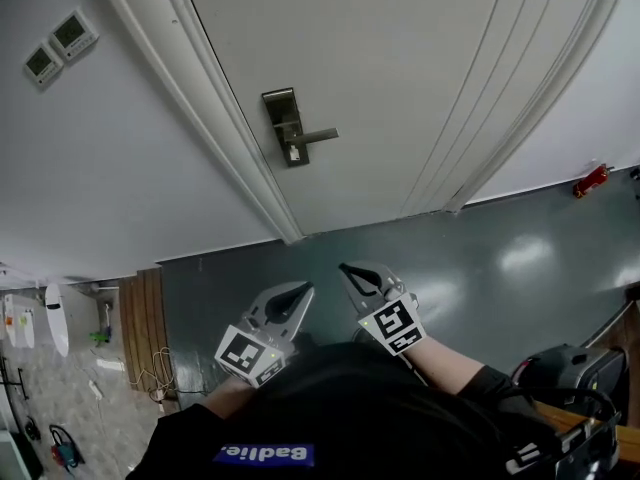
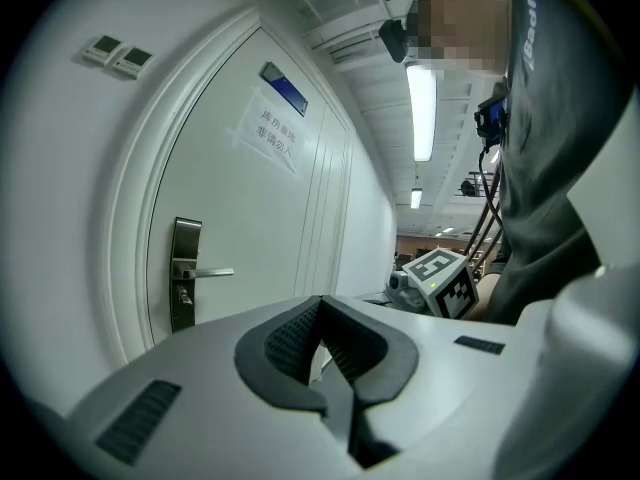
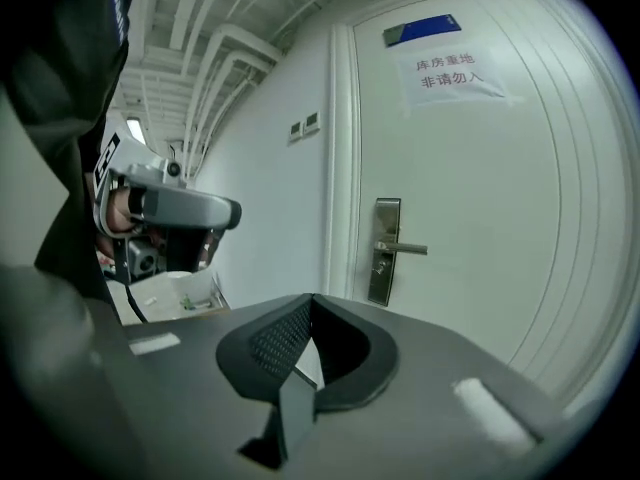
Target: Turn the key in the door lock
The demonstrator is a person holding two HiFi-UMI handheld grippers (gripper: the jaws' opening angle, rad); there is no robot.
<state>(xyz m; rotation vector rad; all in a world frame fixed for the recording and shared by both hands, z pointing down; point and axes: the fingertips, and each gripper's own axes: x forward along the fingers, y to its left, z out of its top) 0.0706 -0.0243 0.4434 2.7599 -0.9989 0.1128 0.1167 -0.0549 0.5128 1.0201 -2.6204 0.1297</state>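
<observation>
Head view: one white door (image 1: 400,68) with one lock plate (image 1: 284,118); two grippers are held well back from it.
The plate's long axis runs upright, near the door's left edge, and its one lever handle (image 1: 318,135) points level to the right. A small pale key (image 1: 293,154) sits just below the lever, too small to tell which way it points. Left gripper (image 1: 305,288) and right gripper (image 1: 345,267) both have their jaws together and empty. Two wall panels (image 1: 73,33) hang left of the door frame.

door (image 1: 400,58): white | lock plate (image 1: 284,126): silver | floor (image 1: 500,258): dark grey | door sign (image 3: 422,29): blue | shirt (image 1: 340,408): black
</observation>
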